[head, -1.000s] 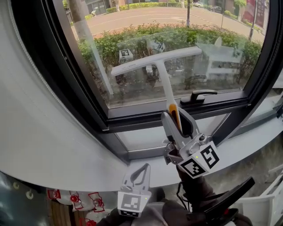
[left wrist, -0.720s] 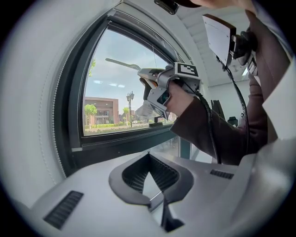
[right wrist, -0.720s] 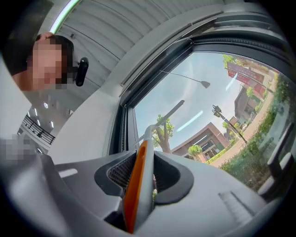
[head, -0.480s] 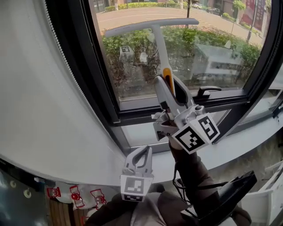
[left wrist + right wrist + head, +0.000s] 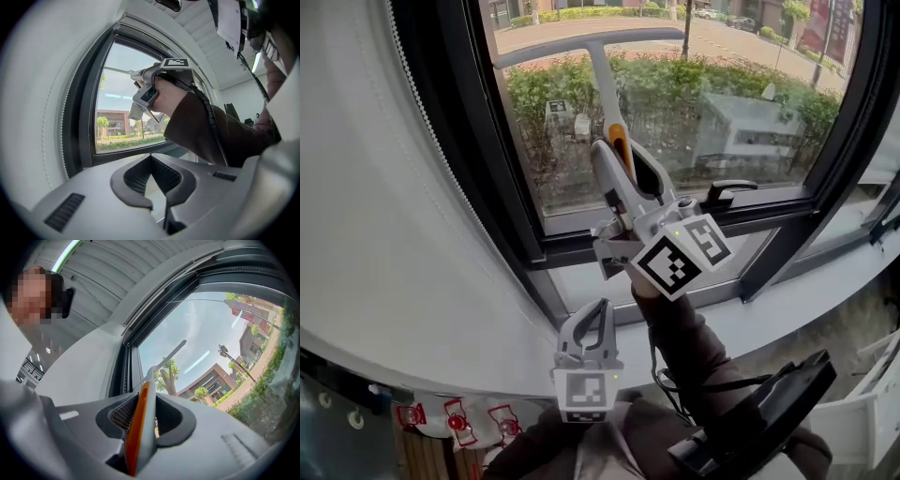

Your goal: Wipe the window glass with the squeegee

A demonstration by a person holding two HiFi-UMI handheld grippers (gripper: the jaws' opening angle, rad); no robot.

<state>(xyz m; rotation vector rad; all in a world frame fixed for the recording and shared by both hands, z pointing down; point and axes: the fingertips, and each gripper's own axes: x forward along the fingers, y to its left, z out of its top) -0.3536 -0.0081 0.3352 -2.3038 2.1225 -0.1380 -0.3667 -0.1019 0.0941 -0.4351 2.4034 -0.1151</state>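
The squeegee has a white T-shaped blade and a white handle with an orange strip. Its blade lies against the window glass, high in the pane. My right gripper is shut on the handle and is held up in front of the glass. In the right gripper view the orange-edged handle runs between the jaws, and the blade points up across the sky. My left gripper hangs low near the person's lap, shut with nothing in it. In its own view the left gripper looks up at the brown sleeve.
A dark window frame borders the pane, with a black window handle on the lower rail. A curved white wall fills the left. A grey sill runs below. A black device sits at the lower right.
My right gripper has carried the squeegee up and to the left along the glass, so the blade is now near the top of the pane. The left gripper has barely moved.
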